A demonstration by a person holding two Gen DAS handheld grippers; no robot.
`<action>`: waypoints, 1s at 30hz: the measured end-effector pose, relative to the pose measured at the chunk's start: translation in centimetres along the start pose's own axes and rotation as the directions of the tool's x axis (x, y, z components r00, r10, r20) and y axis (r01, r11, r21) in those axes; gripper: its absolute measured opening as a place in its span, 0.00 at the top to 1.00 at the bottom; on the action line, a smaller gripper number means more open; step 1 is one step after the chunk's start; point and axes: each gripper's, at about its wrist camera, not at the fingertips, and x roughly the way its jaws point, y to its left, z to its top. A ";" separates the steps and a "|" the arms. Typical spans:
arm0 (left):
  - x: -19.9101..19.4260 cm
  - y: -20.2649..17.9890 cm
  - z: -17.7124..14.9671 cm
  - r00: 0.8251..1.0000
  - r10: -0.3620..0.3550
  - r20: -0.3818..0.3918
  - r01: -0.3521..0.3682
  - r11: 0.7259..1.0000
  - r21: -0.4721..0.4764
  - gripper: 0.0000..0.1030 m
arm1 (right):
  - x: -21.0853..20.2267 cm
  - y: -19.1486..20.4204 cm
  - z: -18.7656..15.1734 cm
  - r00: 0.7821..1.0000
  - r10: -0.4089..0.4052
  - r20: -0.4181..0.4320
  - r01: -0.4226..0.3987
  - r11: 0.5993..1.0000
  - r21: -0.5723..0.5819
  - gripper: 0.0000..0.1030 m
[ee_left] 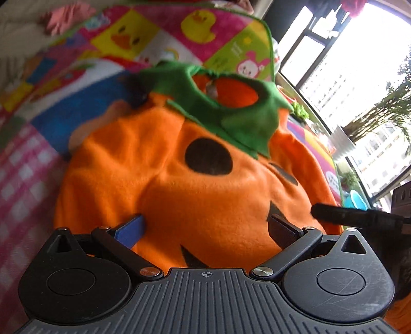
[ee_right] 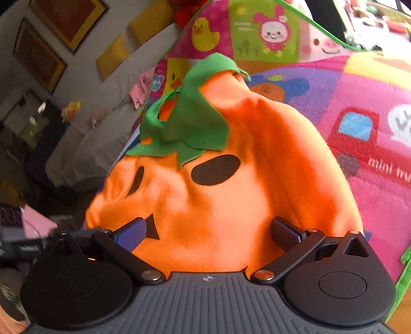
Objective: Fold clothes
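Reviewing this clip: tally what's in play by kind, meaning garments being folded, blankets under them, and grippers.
Garments: 1, the orange fleece pumpkin costume with a green felt leaf collar
Blankets: 1, the colourful cartoon-print fleece blanket under it
Grippers: 2, the left gripper and the right gripper, both with jaws spread over the costume
Total: 4

Big window [ee_left: 359, 84] w/ dark frames on the right, blown-out daylight, high-rise buildings [ee_left: 380, 151] and tree foliage [ee_left: 395, 102] outside. Kids' play mat [ee_right: 359, 133] underneath, bright patchwork: ducks, bunny, red truck, pink checks. Opp. side: white wall [ee_right: 84, 69] w/ gold-framed pictures [ee_right: 66, 23], yellow cushions [ee_right: 149, 23] on a grey-covered sofa [ee_right: 102, 138].
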 end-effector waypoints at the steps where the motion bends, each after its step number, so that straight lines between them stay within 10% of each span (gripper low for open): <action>1: 0.1 -0.1 0.0 1.000 -0.007 -0.009 0.007 1.000 0.007 0.00 | 0.0 -0.1 -0.1 1.000 -0.001 0.008 0.001 1.000 0.019 0.00; 13: 0.8 -1.4 -0.1 0.999 0.050 -0.001 -0.049 0.996 0.068 0.00 | 0.8 1.2 1.5 0.996 -0.038 -0.077 0.033 0.998 -0.061 0.00; 16: -0.5 -2.0 1.7 1.000 -0.015 0.018 0.013 0.994 0.108 0.00 | -1.1 1.6 3.3 0.997 -0.055 0.054 0.062 0.989 -0.131 0.00; 21: -2.5 -2.7 8.0 0.986 0.050 0.157 -0.091 0.959 0.270 0.00 | -4.0 4.4 7.0 0.941 -0.138 0.309 0.238 0.919 -0.314 0.00; 26: 1.0 -1.8 13.0 0.981 0.112 0.160 -0.151 0.955 0.255 0.00 | -0.9 6.3 11.7 0.919 -0.209 0.334 0.321 0.890 -0.325 0.00; 30: 4.3 -0.5 13.9 0.980 0.142 0.142 -0.168 0.966 0.197 0.00 | 4.7 8.1 14.9 0.925 -0.252 0.284 0.355 0.836 -0.417 0.21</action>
